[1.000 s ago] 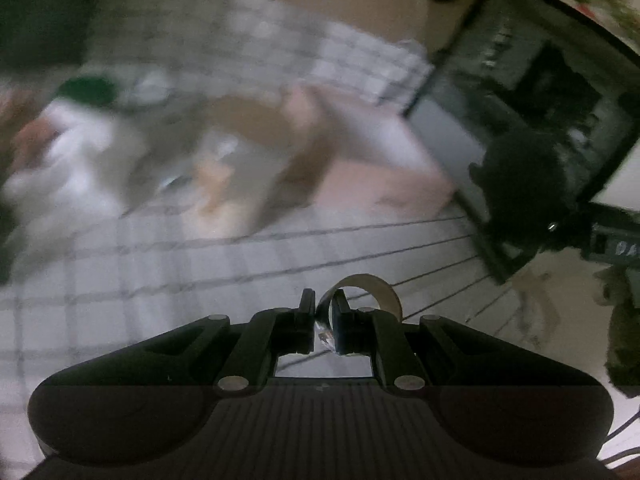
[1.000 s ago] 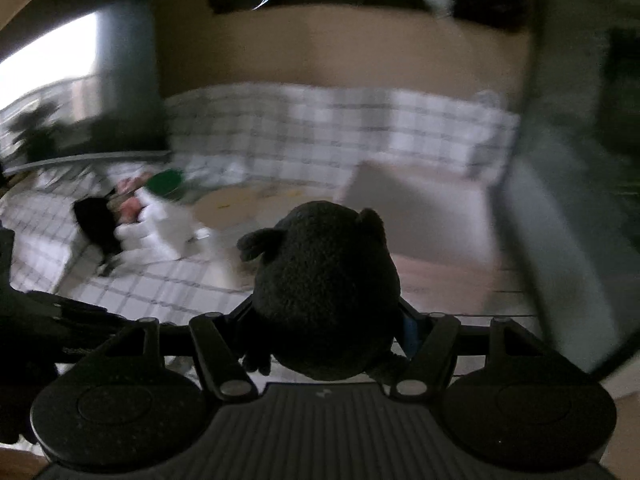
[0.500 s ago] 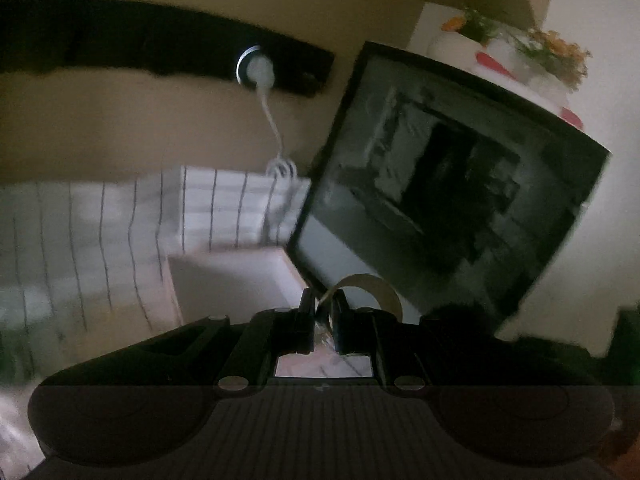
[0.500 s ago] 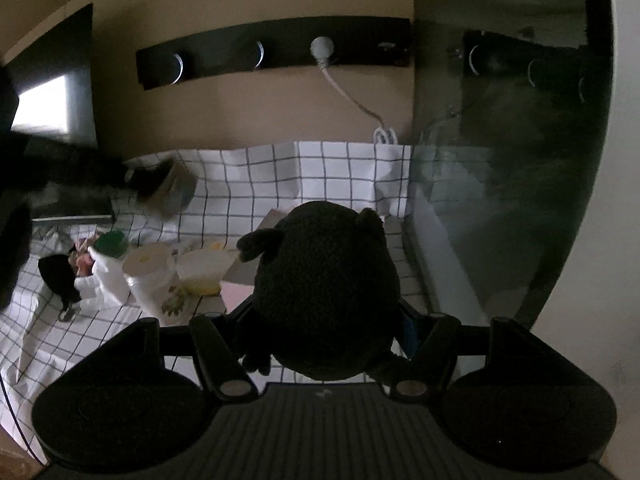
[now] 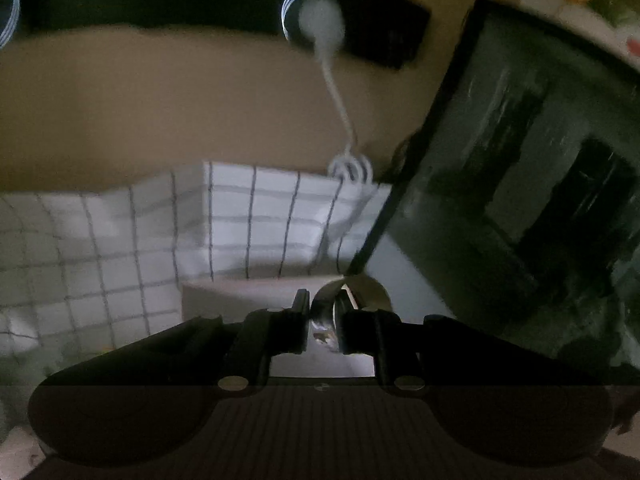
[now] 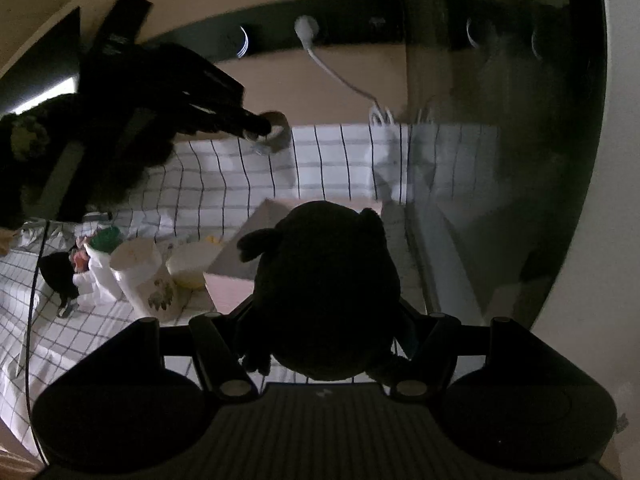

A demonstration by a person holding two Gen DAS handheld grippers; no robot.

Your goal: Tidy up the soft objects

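My right gripper [image 6: 326,320] is shut on a black plush toy [image 6: 326,292], held above the checked cloth [image 6: 224,184], in front of a pale pink box [image 6: 236,284]. My left gripper [image 5: 322,320] is shut on a tape roll [image 5: 360,292], a thin grey band loop, raised high. In the right wrist view the left gripper [image 6: 260,128] shows at upper left with the tape roll [image 6: 278,136] at its tip. The pink box [image 5: 240,292] shows just beyond the left fingers.
On the cloth at left lie a white cup with paw prints [image 6: 144,276], a cream bowl [image 6: 192,264], a green-lidded item [image 6: 105,238] and a small black soft item [image 6: 56,276]. A dark glass panel [image 6: 500,140] stands at right. A white cable [image 5: 340,96] hangs from a wall rail.
My left gripper has swung up from the cloth and toys toward the wall, still holding the tape roll. My right gripper has tilted upward a little with the plush toy.
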